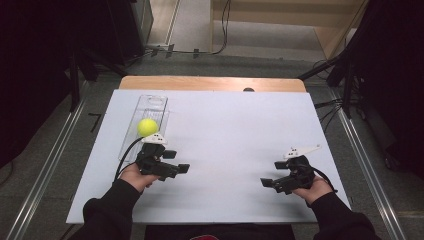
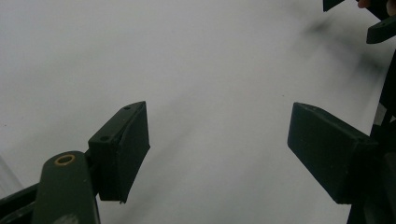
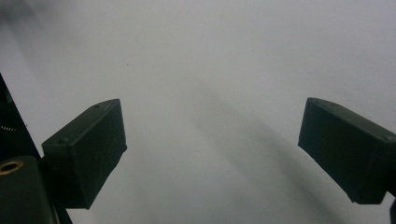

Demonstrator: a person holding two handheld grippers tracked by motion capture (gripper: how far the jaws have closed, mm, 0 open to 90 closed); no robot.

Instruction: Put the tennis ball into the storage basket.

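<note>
A yellow-green ball (image 1: 147, 127) lies in a clear plastic tray (image 1: 152, 104) on the left side of the white table top (image 1: 235, 125). My left gripper (image 1: 177, 161) hovers just in front of the tray, held in a hand, its jaws pointing right toward the table's middle. In the left gripper view that gripper (image 2: 218, 116) stands open over bare white surface, nothing between its pads. My right gripper (image 1: 272, 173) is at the front right, jaws pointing left. In its own view the right gripper (image 3: 212, 112) is also open, with nothing between the jaws.
The other gripper's black jaw tips (image 2: 378, 25) show at the top right of the left gripper view. A wooden table edge (image 1: 210, 82) runs along the back. Metal floor rails (image 1: 45, 165) flank both sides, and dark equipment stands beyond them.
</note>
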